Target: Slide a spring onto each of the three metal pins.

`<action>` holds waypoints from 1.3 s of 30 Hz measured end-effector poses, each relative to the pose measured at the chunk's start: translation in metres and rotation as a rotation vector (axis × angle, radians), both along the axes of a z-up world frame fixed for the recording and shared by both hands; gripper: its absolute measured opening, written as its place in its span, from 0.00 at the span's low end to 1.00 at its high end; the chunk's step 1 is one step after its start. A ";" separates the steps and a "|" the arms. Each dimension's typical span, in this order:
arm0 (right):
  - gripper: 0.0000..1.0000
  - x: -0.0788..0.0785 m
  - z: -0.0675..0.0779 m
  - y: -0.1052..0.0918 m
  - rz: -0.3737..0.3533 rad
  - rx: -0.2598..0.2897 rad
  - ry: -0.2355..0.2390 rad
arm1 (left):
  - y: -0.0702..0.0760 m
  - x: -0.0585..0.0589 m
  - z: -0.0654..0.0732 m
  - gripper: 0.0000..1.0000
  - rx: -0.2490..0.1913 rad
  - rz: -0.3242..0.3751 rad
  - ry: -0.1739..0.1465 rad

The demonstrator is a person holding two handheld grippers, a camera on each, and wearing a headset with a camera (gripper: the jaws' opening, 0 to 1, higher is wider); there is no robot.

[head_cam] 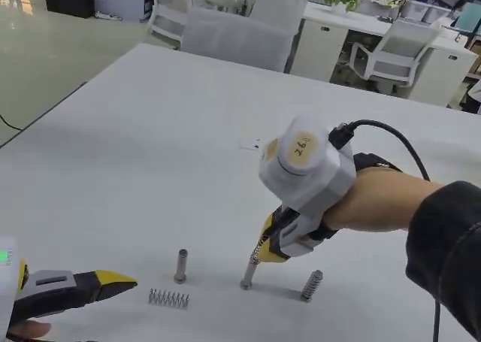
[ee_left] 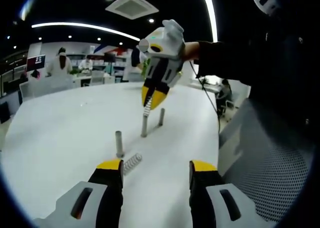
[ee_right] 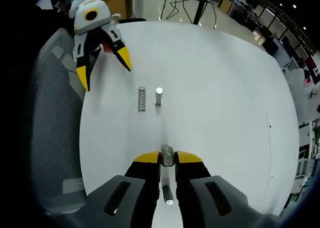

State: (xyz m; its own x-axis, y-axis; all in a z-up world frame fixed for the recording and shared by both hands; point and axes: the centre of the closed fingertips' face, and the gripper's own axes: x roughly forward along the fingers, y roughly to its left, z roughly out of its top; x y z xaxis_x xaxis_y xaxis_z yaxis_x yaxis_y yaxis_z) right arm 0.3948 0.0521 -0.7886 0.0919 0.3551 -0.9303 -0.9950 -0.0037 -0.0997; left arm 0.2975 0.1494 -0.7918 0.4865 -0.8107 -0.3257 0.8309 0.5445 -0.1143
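Note:
Three metal pins stand on the white table (head_cam: pixel 150 169). The right pin (head_cam: pixel 311 286) carries a spring. My right gripper (head_cam: pixel 263 249) is shut on a second spring (ee_right: pixel 167 157) just above the middle pin (head_cam: pixel 246 273), the spring's lower end at the pin's top (ee_left: pixel 144 124). The left pin (head_cam: pixel 181 265) is bare, and a loose spring (head_cam: pixel 168 298) lies flat just in front of it. My left gripper (head_cam: pixel 124 283) hovers open at the near left, nothing between its jaws, pointing toward the loose spring (ee_left: pixel 132 162) and the bare pin (ee_left: pixel 119 144).
A small white tag (head_cam: pixel 250 143) lies on the table behind the pins. Office chairs (head_cam: pixel 383 52) and desks stand beyond the far edge. A mesh chair (ee_right: pixel 52 118) sits close by the near edge.

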 end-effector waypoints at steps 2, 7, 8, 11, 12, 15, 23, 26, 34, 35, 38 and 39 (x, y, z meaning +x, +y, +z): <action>0.08 0.001 -0.003 0.001 0.001 -0.002 0.004 | 0.000 0.000 0.000 0.47 0.000 0.001 0.000; 0.08 0.002 -0.011 0.001 -0.002 -0.009 0.020 | 0.001 0.001 0.000 0.47 -0.001 0.007 0.001; 0.08 0.001 -0.014 0.001 -0.002 -0.013 0.023 | 0.001 0.001 0.000 0.47 -0.001 0.008 0.000; 0.08 0.002 -0.019 0.002 -0.003 -0.018 0.028 | 0.001 0.001 0.000 0.47 -0.002 0.009 0.001; 0.08 0.002 -0.020 0.002 -0.003 -0.020 0.028 | 0.001 0.001 0.000 0.47 -0.002 0.009 0.000; 0.08 0.001 -0.025 0.002 -0.006 -0.024 0.037 | 0.000 0.001 0.001 0.47 -0.001 0.009 0.000; 0.08 -0.004 -0.035 0.005 -0.011 -0.021 0.056 | 0.000 0.001 0.000 0.47 -0.001 0.008 0.002; 0.08 -0.006 -0.039 0.006 -0.008 -0.023 0.061 | 0.000 0.001 0.000 0.47 -0.001 0.010 0.002; 0.08 -0.007 -0.049 0.005 -0.012 -0.040 0.067 | 0.001 0.001 0.001 0.47 -0.003 0.013 0.000; 0.08 -0.007 -0.050 0.006 -0.013 -0.040 0.068 | 0.001 0.001 0.001 0.47 -0.002 0.012 0.000; 0.08 -0.008 -0.055 0.004 -0.014 -0.051 0.070 | 0.001 0.000 0.001 0.47 -0.002 0.012 0.001; 0.08 -0.008 -0.056 0.004 -0.014 -0.055 0.073 | 0.001 0.000 0.001 0.47 -0.002 0.012 0.000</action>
State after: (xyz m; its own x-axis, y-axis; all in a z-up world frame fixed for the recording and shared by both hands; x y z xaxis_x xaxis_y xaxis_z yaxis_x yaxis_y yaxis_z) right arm 0.3868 0.0558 -0.8449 0.0280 0.3020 -0.9529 -0.9996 0.0072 -0.0271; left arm 0.2980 0.1503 -0.7910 0.4960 -0.8057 -0.3238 0.8244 0.5540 -0.1157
